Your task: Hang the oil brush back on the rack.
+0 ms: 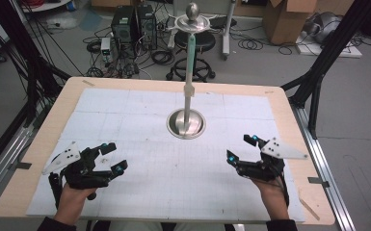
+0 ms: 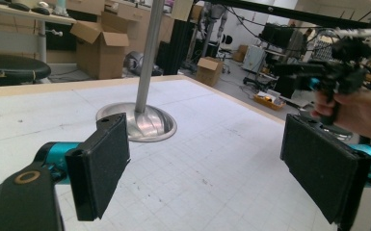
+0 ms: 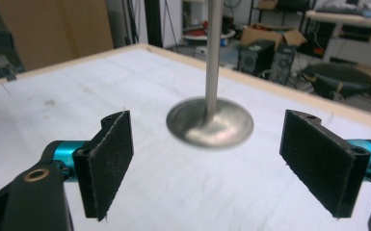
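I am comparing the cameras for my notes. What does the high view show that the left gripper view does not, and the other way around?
High view alone: the top of the metal stand with its ball and disc, and the left gripper seen from outside, open. Left gripper view alone: the textured faces of its own pads, and open cardboard boxes behind the table. Both: the stand's round base, the white gridded mat, and the right gripper in the person's hand.

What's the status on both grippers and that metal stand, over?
Left gripper open, empty, near left of table. Right gripper open, empty, near right. Metal stand upright at table centre, untouched. Nothing between.
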`<state>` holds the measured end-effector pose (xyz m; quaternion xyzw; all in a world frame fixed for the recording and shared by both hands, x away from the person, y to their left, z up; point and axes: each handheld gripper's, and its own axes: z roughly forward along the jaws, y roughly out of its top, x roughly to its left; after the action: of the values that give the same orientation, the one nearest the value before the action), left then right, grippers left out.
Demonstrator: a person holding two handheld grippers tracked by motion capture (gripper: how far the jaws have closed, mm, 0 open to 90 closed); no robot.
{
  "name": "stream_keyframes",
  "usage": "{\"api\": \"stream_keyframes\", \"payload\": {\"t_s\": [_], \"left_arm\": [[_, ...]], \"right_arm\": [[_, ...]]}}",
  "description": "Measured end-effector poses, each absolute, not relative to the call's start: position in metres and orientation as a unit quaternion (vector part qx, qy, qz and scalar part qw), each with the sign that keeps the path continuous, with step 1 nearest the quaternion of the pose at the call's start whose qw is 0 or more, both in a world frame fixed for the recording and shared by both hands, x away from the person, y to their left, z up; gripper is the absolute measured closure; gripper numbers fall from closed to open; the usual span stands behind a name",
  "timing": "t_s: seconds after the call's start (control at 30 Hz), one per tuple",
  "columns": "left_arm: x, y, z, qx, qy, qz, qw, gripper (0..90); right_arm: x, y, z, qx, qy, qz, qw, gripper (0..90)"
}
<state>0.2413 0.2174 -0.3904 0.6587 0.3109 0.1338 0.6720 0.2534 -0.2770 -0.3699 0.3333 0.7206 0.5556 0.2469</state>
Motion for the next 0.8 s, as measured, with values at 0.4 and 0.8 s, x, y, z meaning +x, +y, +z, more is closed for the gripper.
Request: {"api": "stream_keyframes", "payload": {"t_s": [0.4,0.8], "left_arm": [[0.24,0.216,-0.392,0.66,0.312,0.139,0.669,17.9],[0.239,0.215,-0.392,0.66,0.31,0.14,0.67,18.0]], "right_arm": [[0.225,-0.289,-0.383,0.345,0.711,0.555,0.26,17.4],[0.225,-0.287,-0.386,0.349,0.71,0.555,0.256,17.4]]}}
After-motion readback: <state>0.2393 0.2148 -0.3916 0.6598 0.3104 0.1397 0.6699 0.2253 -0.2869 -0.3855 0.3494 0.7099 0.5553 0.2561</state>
